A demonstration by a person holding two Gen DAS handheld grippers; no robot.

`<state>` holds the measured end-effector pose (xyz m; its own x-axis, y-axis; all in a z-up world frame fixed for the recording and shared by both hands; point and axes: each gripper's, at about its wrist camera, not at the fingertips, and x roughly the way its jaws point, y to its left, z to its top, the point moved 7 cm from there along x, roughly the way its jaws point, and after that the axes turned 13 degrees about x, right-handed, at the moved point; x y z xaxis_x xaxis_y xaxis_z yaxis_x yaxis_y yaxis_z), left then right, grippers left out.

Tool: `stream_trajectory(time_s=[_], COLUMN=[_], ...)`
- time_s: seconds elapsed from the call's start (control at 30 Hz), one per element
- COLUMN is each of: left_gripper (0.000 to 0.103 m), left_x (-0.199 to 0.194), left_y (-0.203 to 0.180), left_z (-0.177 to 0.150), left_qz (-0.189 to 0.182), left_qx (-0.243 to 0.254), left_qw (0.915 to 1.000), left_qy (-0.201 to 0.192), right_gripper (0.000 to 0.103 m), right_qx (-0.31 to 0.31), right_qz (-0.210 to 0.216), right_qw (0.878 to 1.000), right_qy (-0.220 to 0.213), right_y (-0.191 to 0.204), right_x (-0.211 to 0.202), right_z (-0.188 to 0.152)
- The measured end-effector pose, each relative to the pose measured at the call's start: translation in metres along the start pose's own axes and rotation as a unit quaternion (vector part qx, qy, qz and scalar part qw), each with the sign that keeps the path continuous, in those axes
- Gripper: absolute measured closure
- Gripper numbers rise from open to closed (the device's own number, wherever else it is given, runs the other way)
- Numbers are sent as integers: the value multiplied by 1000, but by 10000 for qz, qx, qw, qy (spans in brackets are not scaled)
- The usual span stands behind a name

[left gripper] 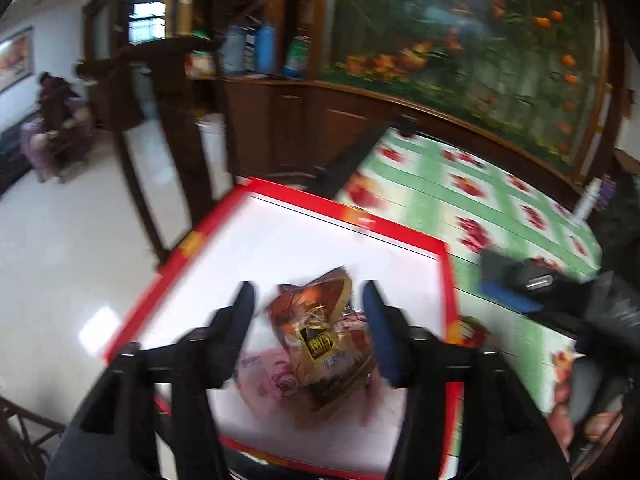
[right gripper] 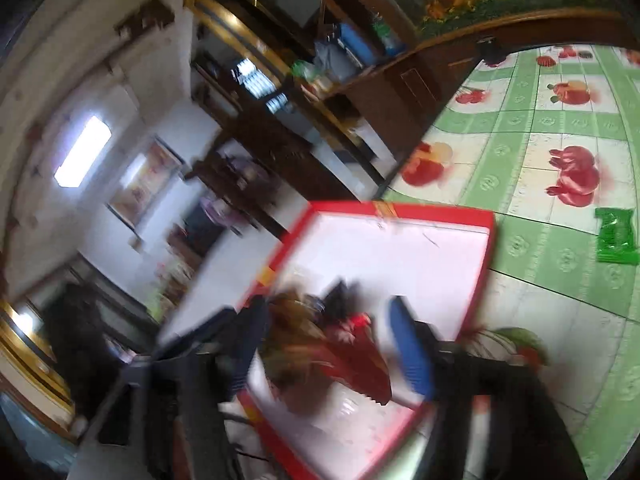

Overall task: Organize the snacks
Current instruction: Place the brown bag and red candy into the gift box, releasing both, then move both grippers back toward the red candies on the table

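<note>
A red-rimmed box with a white floor (left gripper: 444, 248) sits at the table's left edge. In it lie an orange-brown snack packet (left gripper: 324, 332) and a pink packet (left gripper: 272, 376). My left gripper (left gripper: 308, 300) is open above them, fingers on either side of the orange-brown packet and apart from it. My right gripper (right gripper: 332, 320) is open over the same box (right gripper: 492, 220), above a dark red packet (right gripper: 360, 364) and a blurred brown one (right gripper: 292, 316). It also shows at the right of the left wrist view (left gripper: 516, 280). A green snack packet (right gripper: 616, 236) lies on the tablecloth.
The table has a green checked cloth with red fruit prints (left gripper: 500, 184). A dark wooden chair (left gripper: 168, 92) stands left of the table. A wooden cabinet with bottles (left gripper: 264, 48) and a flower mural (left gripper: 460, 40) stand behind. White tiled floor (left gripper: 60, 260) lies left.
</note>
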<state>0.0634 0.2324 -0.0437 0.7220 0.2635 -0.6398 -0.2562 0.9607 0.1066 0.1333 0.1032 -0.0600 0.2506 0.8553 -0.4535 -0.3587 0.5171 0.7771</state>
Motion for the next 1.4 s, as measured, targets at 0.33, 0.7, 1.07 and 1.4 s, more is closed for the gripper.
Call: stream_trajectory(time_s=[0.33,0.7,1.07,1.4], left_gripper=[34,34,32,32], left_x=[0,-3,20,82], left_y=[-78,-154,-235,-310], left_z=[-10,-21,30,71], left_qz=[-715,-1091,-1411,-1472], left_qx=[715,1559,1992,1557], left_qw=[9948,9805,9681,9737], left_qy=[135,499,574,780], right_gripper=[22,22,21,21], right_qx=[298,1066,2393,2612], right_qz=[-893,-1355,-2010,-2036], right_qw=[9897,9607,9073,9096], right_qy=[-1082,-2177,-2814,-2508], right_y=[-80,-172,-286,-329], right_x=[-82,-208,-312,-305], right_z=[25,52,87,103])
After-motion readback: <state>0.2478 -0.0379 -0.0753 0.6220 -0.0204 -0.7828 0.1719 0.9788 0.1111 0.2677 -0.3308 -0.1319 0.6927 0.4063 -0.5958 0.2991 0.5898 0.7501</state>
